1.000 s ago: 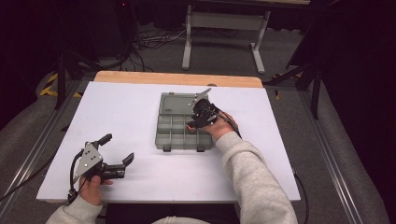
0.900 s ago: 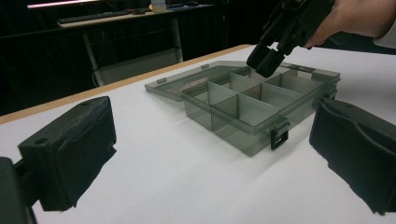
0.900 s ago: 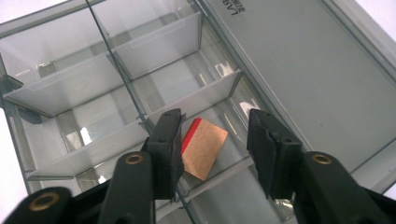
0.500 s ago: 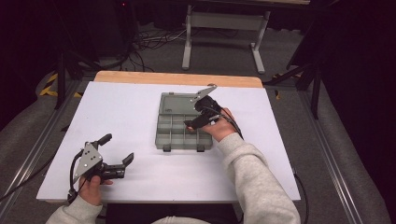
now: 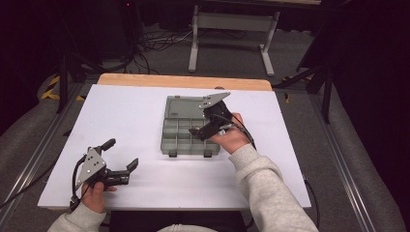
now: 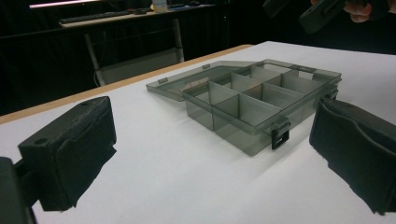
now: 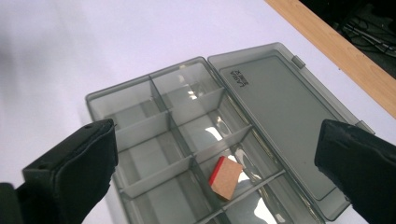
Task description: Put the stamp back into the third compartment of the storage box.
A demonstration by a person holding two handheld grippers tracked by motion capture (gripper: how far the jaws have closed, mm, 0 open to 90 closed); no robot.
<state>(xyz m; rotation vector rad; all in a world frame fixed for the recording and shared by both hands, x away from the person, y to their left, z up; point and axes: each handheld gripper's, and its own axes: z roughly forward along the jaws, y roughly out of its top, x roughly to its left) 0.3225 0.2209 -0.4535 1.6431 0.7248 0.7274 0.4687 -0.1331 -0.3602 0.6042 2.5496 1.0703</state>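
**Right gripper hovers, jaws wide, over the open box**

Centre of the high view: the grey compartment box [image 5: 186,133] sits on the white table [image 5: 130,111], lid folded back toward the top of the frame. The right gripper [image 5: 205,126] hangs over the box's right-hand side, jaws spread wide and grasping nothing.

In the right gripper view, a small tan block with a red edge [image 7: 225,178] lies in one compartment of the box [image 7: 187,135], low in the frame, between the two black jaws and apart from both. It leans tilted against a divider. The flat lid [image 7: 280,112] stretches off to the upper right.

Down in the lower left of the high view, the left gripper [image 5: 121,157] rests at the table's near edge, well apart from the box, jaws released and empty. In its own view the box [image 6: 252,102] stands right of centre, ahead of the jaws, latch facing the camera.
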